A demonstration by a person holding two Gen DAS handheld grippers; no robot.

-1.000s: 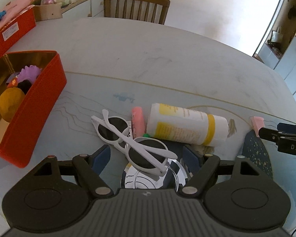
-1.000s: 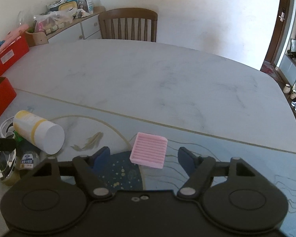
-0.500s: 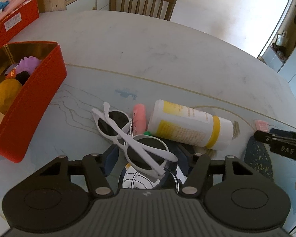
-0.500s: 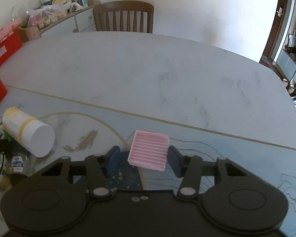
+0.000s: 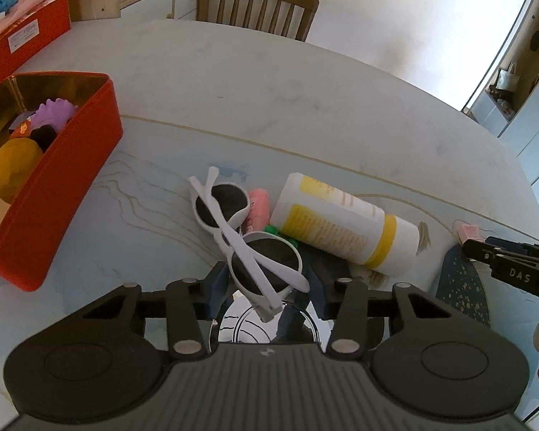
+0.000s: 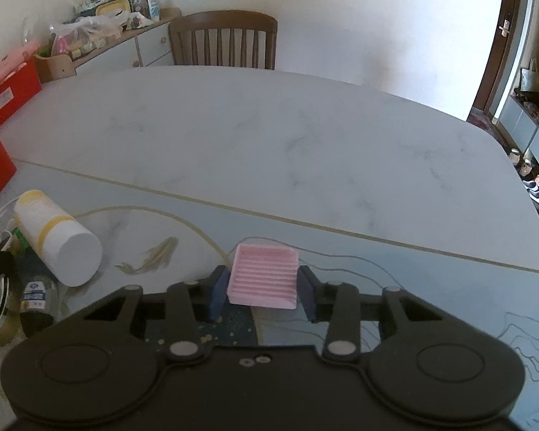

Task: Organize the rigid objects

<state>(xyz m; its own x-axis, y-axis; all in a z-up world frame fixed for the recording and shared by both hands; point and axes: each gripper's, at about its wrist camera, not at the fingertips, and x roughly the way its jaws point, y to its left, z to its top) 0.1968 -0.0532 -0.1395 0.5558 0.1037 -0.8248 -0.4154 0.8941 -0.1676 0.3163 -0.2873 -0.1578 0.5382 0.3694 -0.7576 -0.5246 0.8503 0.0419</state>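
Far half of worktop (image 6: 305, 136) open. Near left crowded: bottle (image 5: 345, 230), sunglasses (image 5: 248, 240), pink tube (image 5: 259, 204) touching or overlapping. Red tin (image 5: 54, 194) blocks left edge. Chair (image 6: 222, 41) beyond far edge.

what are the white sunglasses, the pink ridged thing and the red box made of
White sunglasses: apparently glossy moulded plastic, with smooth opaque white frames and dark lenses. Pink ridged block: matte, evenly ribbed; looks like plastic or silicone, cannot tell which. Red box: likely tin, since its inner walls shine like gold metal, though the red outside looks matte.
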